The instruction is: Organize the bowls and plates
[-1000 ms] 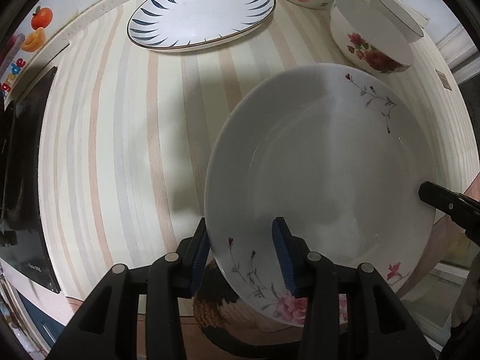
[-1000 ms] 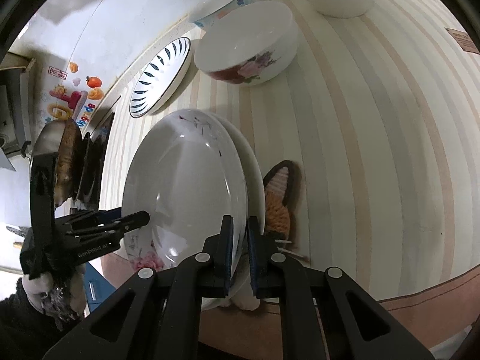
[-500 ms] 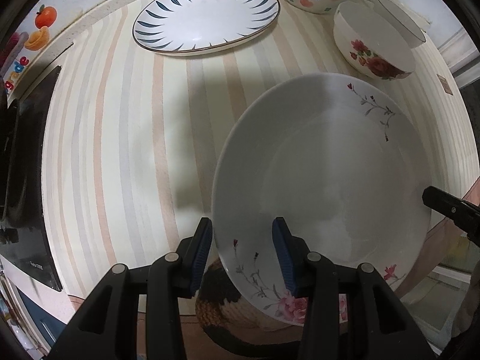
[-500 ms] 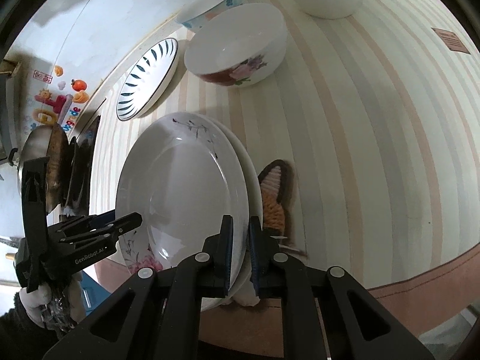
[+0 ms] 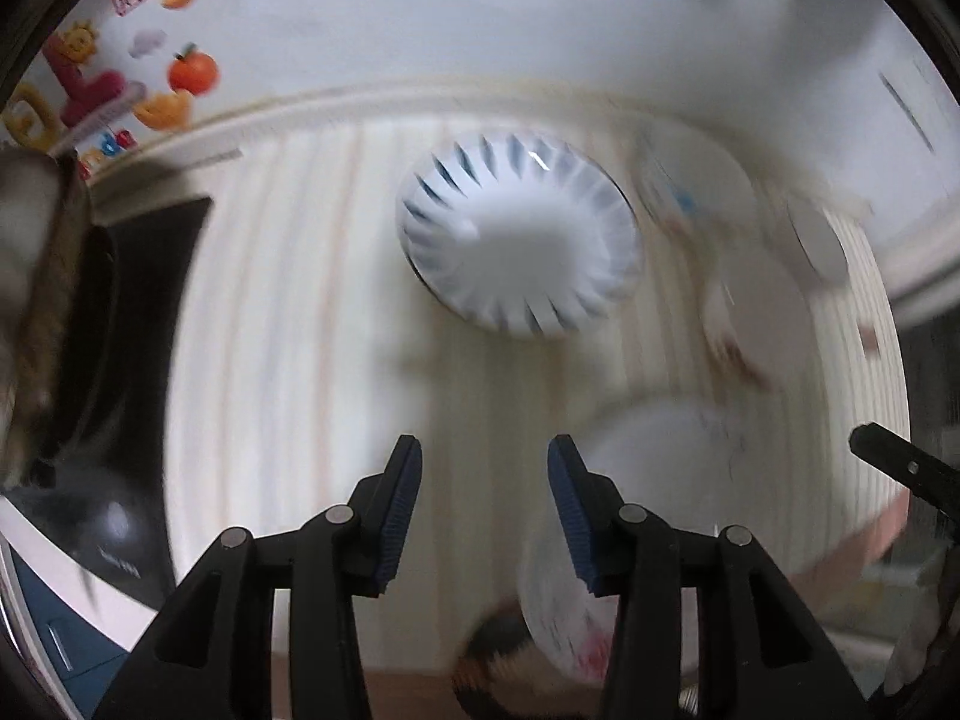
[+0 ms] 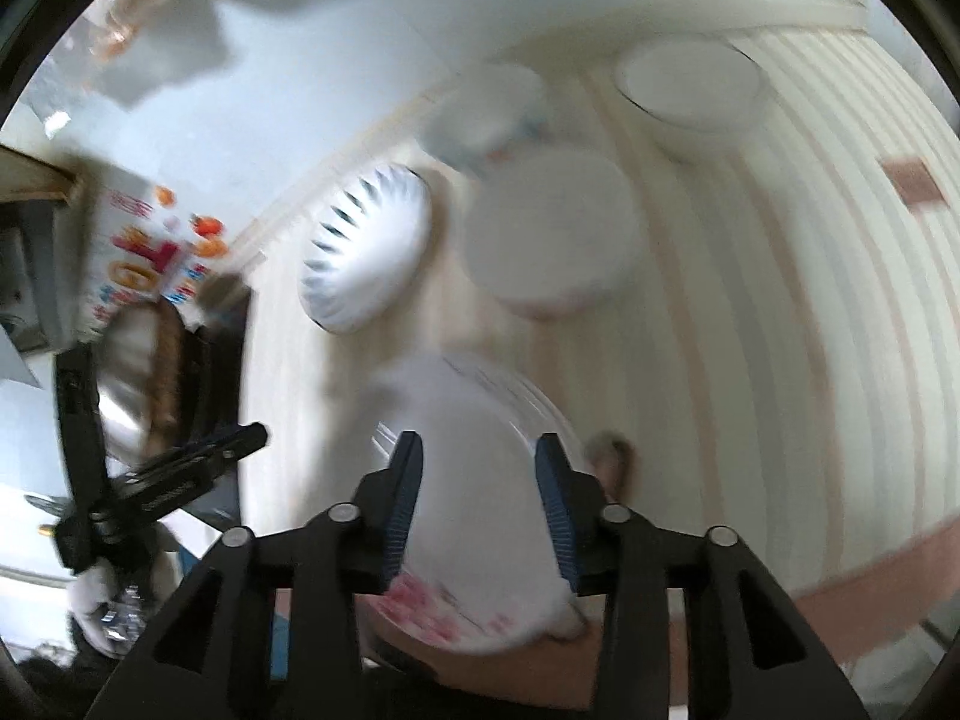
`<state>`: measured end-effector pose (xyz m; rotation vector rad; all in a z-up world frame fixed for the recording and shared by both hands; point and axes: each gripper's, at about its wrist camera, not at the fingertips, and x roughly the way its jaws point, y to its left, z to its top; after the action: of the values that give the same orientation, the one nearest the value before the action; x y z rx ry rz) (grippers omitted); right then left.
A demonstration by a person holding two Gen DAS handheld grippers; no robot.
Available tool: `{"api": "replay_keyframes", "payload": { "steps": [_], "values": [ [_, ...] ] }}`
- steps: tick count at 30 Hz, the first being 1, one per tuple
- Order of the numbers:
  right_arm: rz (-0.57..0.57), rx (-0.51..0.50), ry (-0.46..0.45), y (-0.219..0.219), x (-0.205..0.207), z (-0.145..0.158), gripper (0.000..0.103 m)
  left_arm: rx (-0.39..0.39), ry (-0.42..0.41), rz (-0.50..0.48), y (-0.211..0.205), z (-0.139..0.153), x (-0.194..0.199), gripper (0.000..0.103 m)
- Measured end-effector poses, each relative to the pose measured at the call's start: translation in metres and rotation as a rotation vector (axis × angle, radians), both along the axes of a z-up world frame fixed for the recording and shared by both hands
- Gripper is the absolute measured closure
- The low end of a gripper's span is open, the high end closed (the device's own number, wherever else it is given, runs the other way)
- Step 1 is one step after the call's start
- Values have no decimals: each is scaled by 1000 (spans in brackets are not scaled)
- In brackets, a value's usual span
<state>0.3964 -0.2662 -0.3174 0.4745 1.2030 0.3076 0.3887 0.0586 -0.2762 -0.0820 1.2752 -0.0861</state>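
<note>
Both views are blurred by motion. The white floral plates (image 5: 672, 498) lie stacked at the table's front edge, also seen in the right wrist view (image 6: 474, 516). My left gripper (image 5: 480, 480) is open and empty, left of and above the stack. My right gripper (image 6: 477, 480) is open and empty, over the stack's near rim. A blue-striped plate (image 5: 519, 240) lies at the back (image 6: 366, 246). A floral bowl (image 6: 552, 252), a dotted bowl (image 6: 486, 108) and a white bowl (image 6: 690, 87) stand behind the stack.
The striped tablecloth (image 5: 288, 312) covers the table. A black stove top (image 5: 150, 276) with a pan (image 5: 36, 312) is at the left. A brown patterned mat (image 6: 612, 462) lies beside the stack. The wall with fruit stickers (image 5: 180, 72) is behind.
Both grippers opened and let go of the floral plate, which now lies on the stack. Both grippers pulled back and up, and the views tilted toward the back wall.
</note>
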Motion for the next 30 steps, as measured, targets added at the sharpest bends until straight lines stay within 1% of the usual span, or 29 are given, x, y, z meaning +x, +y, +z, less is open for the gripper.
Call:
{"api": "replay_keyframes", "payload": {
  "steps": [1,2,3,4,5,8,11,13,16,18,19,20,22,23,24,25,27,30],
  "values": [
    [9,-2,-9,8,15,4,59,0,-1,8,6,2,11,62],
    [24,-8,-13,19,34,7,59,6,2,25,14,0,30,62],
    [35,-9,-11,27,50,8,59,11,8,31,19,-3,41,62],
    [57,-14,4,39,74,5,59,11,21,37,22,-8,52,62],
    [66,-26,23,48,90,1,59,10,39,48,27,-15,66,62],
    [95,-61,94,72,140,-21,59,12,106,49,36,-42,109,62],
    [108,-116,155,90,179,-45,59,6,165,33,39,-68,143,62],
    [113,-148,183,97,194,-60,59,1,205,7,38,-82,159,62],
    [110,-196,221,102,209,-78,60,3,246,-22,38,-101,177,62],
    [104,-208,229,102,214,-86,61,0,273,-47,35,-114,184,62],
    [104,-219,229,101,215,-88,63,-1,279,-56,33,-117,185,60],
    [101,-232,231,100,217,-91,65,-33,272,-70,32,-119,186,61],
    [93,-236,241,100,220,-98,80,-45,263,-88,29,-120,189,63],
    [93,-236,240,100,220,-100,84,-59,258,-96,28,-120,191,70],
    [93,-240,233,101,220,-101,88,-66,254,-103,27,-119,191,72],
    [95,-255,222,101,220,-103,91,-62,254,-104,26,-120,192,72],
    [102,-273,199,101,219,-103,92,-55,246,-106,26,-120,191,73],
    [101,-263,188,97,217,-102,93,-34,237,-115,21,-120,188,73]
  ]
}}
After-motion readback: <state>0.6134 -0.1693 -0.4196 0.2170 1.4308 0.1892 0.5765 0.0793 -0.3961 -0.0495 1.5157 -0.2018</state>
